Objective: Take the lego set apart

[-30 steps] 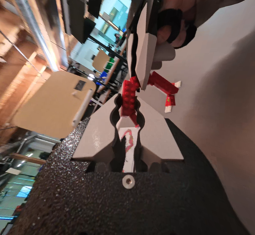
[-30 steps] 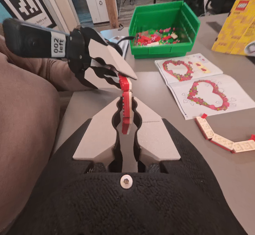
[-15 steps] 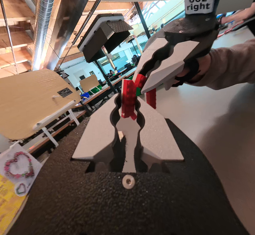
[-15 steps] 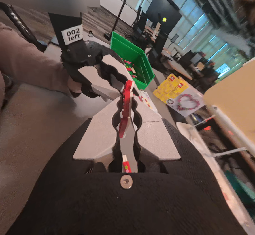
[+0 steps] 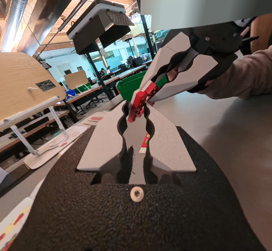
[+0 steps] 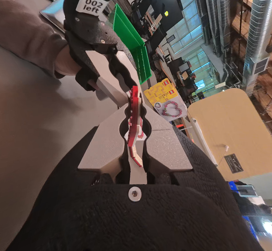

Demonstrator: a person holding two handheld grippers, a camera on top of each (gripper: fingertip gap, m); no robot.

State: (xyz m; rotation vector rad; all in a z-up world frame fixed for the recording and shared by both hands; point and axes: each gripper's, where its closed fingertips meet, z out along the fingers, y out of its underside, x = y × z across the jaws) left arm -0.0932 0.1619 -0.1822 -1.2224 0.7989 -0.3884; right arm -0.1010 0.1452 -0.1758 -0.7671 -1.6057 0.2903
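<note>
Tongs (image 5: 136, 108) (image 6: 134, 103) — both clamp red lego strip (image 6: 134, 120).

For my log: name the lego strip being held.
The red lego strip, clamped by left hand-held gripper and right hand-held gripper; the white strip lies on the table.

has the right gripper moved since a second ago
Yes. In its own view the green bin went from upright ahead to tilted at upper left, so the right gripper has rolled, shut on the red lego piece.

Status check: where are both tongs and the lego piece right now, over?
Left tongs and right tongs both shut on red-and-white lego strip, tips nearly touching. Strip held above grey table. Nothing in the way.
</note>
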